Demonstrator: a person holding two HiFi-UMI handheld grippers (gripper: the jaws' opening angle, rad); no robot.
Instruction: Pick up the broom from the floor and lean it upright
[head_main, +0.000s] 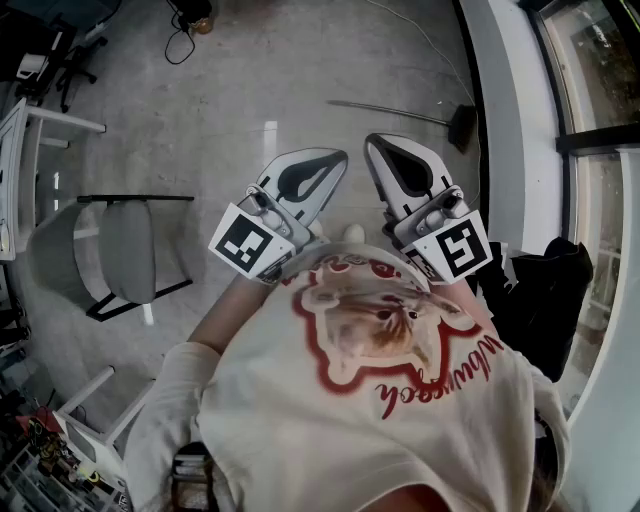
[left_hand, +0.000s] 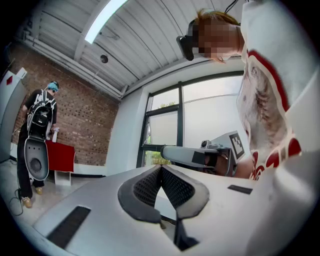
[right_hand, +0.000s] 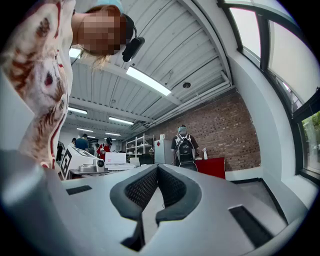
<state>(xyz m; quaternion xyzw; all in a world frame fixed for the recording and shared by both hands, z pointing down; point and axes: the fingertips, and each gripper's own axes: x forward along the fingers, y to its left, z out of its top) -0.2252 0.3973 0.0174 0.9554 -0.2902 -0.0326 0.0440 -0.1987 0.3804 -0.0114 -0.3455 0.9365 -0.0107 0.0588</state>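
Note:
The broom (head_main: 400, 113) lies flat on the grey floor at the upper right of the head view, thin metal handle to the left, black head (head_main: 463, 127) near the window wall. Both grippers are held level at chest height, well short of it. My left gripper (head_main: 336, 157) is shut, its tips meeting with nothing between them (left_hand: 161, 168). Beside it, my right gripper (head_main: 373, 141) is also shut and empty (right_hand: 157, 167). The left gripper view shows the right gripper (left_hand: 197, 156) side-on. Neither gripper view shows the broom.
A grey chair (head_main: 110, 250) stands on the left, with white table legs (head_main: 60, 122) beyond it. A black bag (head_main: 545, 290) sits by the window wall on the right. A cable (head_main: 183, 42) lies at the far floor. A person with a backpack (right_hand: 184, 145) stands by the brick wall.

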